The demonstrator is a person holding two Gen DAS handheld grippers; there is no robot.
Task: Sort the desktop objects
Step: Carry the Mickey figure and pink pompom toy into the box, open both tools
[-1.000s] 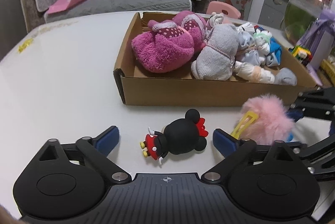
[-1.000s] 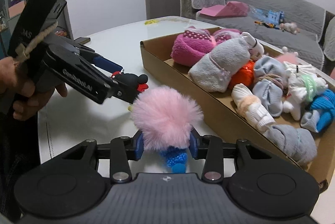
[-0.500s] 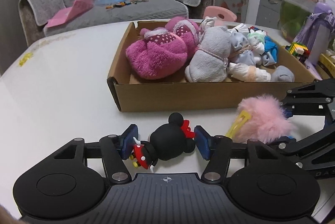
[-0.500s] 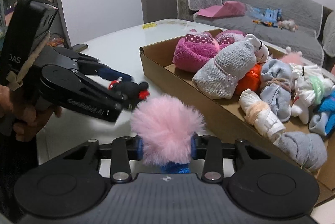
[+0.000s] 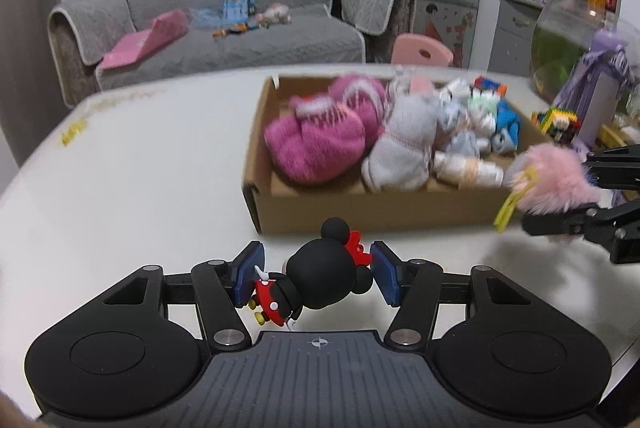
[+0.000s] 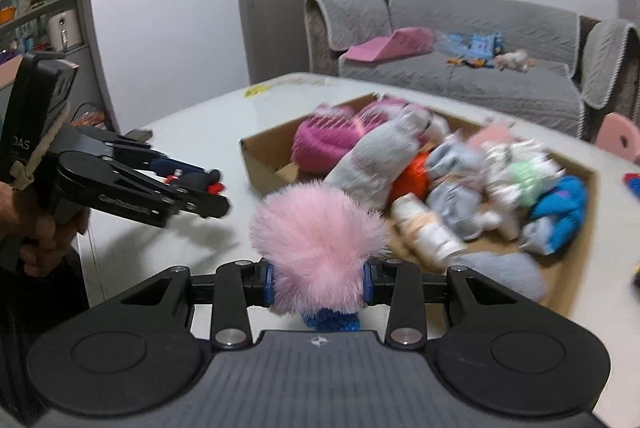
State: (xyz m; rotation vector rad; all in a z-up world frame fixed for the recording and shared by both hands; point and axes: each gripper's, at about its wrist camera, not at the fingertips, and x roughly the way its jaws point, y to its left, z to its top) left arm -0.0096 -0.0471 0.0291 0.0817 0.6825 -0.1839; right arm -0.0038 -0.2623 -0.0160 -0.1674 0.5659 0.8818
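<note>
The left gripper (image 5: 316, 278) has its jaws closed on a small black mouse figurine (image 5: 320, 284) with a red bow, the blue pads pressing its body from either side, and the toy hangs clear of the white surface (image 5: 140, 168). The right gripper (image 6: 318, 278) has its jaws narrowed on a pink fluffy pom-pom (image 6: 316, 240) with a blue knitted base; in the left view a yellow clip (image 5: 506, 206) dangles from it. The cardboard box (image 5: 360, 212), packed with rolled socks and soft pieces, sits at about one o'clock from the left gripper and two o'clock from the right.

To do this well, I reckon each item should be carried high enough to clear the near wall of the box, then released over a free patch inside, one hand at a time so the two tools do not meet. The figurine is gripped lying sideways, so a slow release should keep it from bouncing out.

Both grippers tilt downward toward the surface; a hand (image 6: 44, 232) wraps the left tool's handle at nine o'clock in the right view
</note>
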